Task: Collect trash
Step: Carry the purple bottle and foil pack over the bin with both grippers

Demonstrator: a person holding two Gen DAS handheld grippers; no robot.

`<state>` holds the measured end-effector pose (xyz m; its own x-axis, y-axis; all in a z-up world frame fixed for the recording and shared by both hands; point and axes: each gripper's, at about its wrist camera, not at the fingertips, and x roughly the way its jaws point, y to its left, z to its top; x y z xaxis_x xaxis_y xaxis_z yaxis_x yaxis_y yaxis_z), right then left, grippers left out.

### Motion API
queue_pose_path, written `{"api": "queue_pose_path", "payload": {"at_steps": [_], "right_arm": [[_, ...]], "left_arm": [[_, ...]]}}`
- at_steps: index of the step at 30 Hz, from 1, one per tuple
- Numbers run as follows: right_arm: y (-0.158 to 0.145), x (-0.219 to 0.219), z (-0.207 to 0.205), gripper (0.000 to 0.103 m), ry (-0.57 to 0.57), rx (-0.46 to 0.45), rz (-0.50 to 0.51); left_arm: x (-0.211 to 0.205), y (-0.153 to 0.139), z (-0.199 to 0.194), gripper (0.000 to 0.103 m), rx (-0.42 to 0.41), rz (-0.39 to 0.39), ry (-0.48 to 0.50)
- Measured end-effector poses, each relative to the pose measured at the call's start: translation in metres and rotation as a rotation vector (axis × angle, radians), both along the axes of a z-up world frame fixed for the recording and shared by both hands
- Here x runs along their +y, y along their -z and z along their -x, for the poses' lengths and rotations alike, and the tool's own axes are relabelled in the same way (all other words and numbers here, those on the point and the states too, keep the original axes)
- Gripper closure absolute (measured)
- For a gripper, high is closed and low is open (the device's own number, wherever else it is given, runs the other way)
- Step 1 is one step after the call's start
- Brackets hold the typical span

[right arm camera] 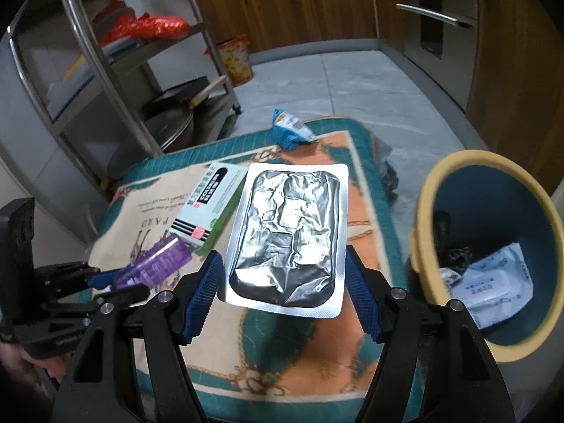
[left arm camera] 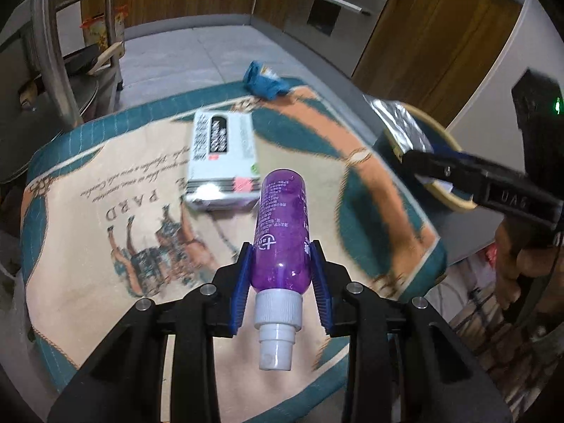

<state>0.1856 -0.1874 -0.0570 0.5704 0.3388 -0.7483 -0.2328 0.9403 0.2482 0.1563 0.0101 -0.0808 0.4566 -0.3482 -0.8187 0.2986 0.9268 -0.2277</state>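
My left gripper is shut on a purple spray bottle with a grey-white cap, held above the patterned mat; the bottle also shows in the right wrist view. My right gripper is shut on a silver foil blister pack, held above the mat to the left of the blue bin with a yellow rim. The pack and bin also show in the left wrist view. A white box and a crumpled blue wrapper lie on the mat.
The bin holds a white wipes packet and dark scraps. A metal shelf cart with pans and red bags stands at the left. Wooden cabinets and an oven line the back and right. Grey tiled floor lies beyond the mat.
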Motion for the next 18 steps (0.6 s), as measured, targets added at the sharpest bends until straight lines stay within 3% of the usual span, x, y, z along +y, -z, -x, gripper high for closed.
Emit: {"api": "queue_pose_path", "payload": {"at_steps": [6, 18], "right_arm": [[-0.011, -0.034, 0.011, 0.033, 0.059, -0.034, -0.006], [-0.012, -0.117, 0.029, 0.033, 0.218, -0.066, 0.005]], "left_arm": [[-0.026, -0.026, -0.007, 0.071, -0.053, 0.089, 0.029], [-0.104, -0.041, -0.031, 0.071, -0.076, 0.122, 0.136]]}}
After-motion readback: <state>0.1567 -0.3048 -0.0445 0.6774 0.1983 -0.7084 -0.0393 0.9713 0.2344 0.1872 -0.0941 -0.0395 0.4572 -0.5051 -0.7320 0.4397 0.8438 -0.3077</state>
